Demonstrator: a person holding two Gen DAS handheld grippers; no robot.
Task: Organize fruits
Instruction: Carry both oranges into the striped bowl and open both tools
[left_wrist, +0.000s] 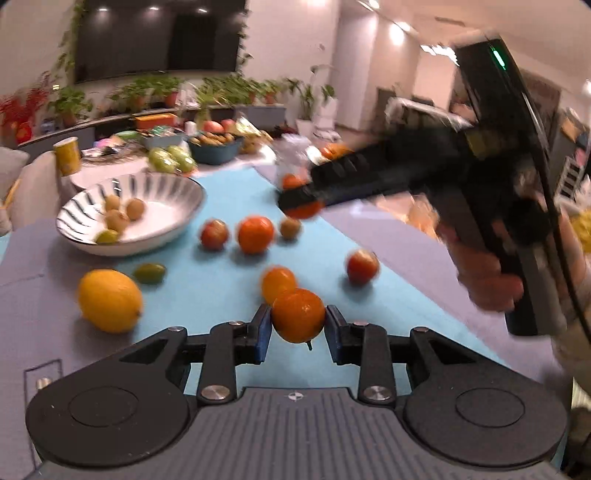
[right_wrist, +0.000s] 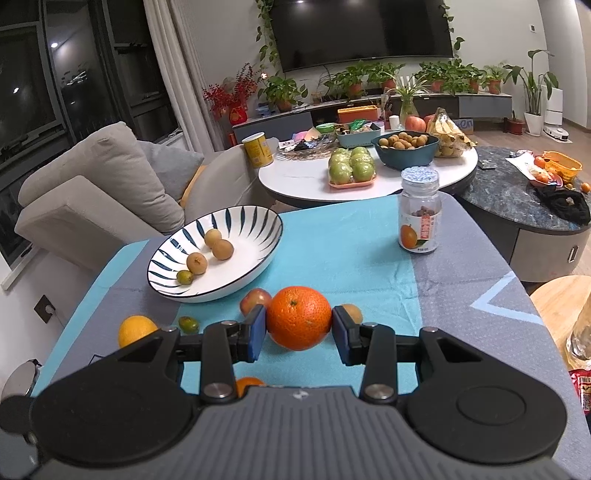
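My left gripper (left_wrist: 298, 322) is shut on a small orange (left_wrist: 298, 314), held above the blue cloth. My right gripper (right_wrist: 298, 325) is shut on a larger orange (right_wrist: 298, 318); in the left wrist view it (left_wrist: 301, 201) reaches in from the right, blurred, with that orange (left_wrist: 303, 210) in it. A striped white bowl (right_wrist: 258, 218) holds three brown longans (right_wrist: 222, 249) and a small green fruit (right_wrist: 184, 277); it also shows in the left wrist view (left_wrist: 173, 218). Loose on the cloth lie a lemon (left_wrist: 109, 301), a green kumquat (left_wrist: 149, 272), an orange (left_wrist: 255, 234), two reddish fruits (left_wrist: 214, 234) and another orange (left_wrist: 277, 282).
A clear jar (right_wrist: 420, 210) with a white lid stands at the cloth's far right. A round white table (right_wrist: 295, 177) behind carries green apples (right_wrist: 351, 166), a blue bowl of longans (right_wrist: 404, 146) and a yellow can (right_wrist: 258, 149). A grey sofa (right_wrist: 92, 192) is at left.
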